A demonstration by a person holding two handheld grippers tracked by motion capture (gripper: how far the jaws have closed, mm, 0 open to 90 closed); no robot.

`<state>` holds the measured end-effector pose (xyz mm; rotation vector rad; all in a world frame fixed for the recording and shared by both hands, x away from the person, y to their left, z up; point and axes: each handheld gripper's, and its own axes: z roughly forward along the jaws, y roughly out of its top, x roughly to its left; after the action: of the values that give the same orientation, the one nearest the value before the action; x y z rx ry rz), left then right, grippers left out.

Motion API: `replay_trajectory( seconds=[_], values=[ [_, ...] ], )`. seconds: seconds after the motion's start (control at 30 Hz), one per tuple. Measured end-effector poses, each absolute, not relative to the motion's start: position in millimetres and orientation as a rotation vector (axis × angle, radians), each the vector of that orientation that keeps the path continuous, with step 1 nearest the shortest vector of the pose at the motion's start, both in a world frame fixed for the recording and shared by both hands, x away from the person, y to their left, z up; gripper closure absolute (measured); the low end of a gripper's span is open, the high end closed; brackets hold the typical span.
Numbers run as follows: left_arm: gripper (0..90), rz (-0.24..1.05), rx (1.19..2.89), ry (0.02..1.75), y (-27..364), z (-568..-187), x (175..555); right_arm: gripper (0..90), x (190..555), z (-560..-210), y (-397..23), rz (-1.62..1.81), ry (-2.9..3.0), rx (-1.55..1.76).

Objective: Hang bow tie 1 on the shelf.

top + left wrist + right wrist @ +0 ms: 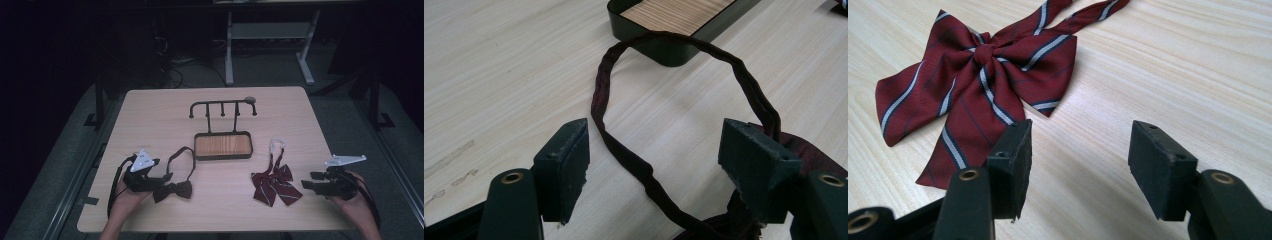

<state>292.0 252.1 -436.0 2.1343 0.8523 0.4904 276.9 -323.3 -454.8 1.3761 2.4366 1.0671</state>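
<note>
Resting low on a pale wood-grain counter (150,115), the left claw (167,176) points at a dark bow tie (173,190) w/ a thin cloth neck loop (624,150); jaws wide, nothing gripped; left gripper view has the loop curving betw. the two black blocky pads, apart from the left pad, right pad close to the cloth but contact unclear; fabric looks soft, slightly rumpled, deep maroon up close, nearly black from the high view; loop's far end lies just beside the rounded corner of a tray (223,145) w/ dark metal rim & wood-look floor; high view adds a black rack (222,107) w/ short pegs rising from the tray's rear; right claw (303,180) near the counter's right edge, jaws wide too, empty, aimed at a striped bow tie (274,182); right gripper view gives its weave: red cloth, white & navy diagonal stripes, knotted centre, pointed tails, one tail just beside the left pad; high view alone has its pale strap end (278,144) toward the tray.
</note>
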Motion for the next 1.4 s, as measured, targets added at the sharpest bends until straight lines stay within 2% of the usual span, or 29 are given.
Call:
replay_trajectory(
  seconds=[0.67, 1.4],
  values=[
    [29.0, 0.508, 2.117, 0.845, 258.0, -434.3, 291.0, 42.4, 278.4, -447.5, -312.6, 1.058, 2.446, 1.367],
    [28.9, 0.512, 2.111, 0.856, 258.7, -434.3, 290.5, 40.0, 314.5, -414.3, -281.5, 0.97, 2.51, 1.332]
  ],
)
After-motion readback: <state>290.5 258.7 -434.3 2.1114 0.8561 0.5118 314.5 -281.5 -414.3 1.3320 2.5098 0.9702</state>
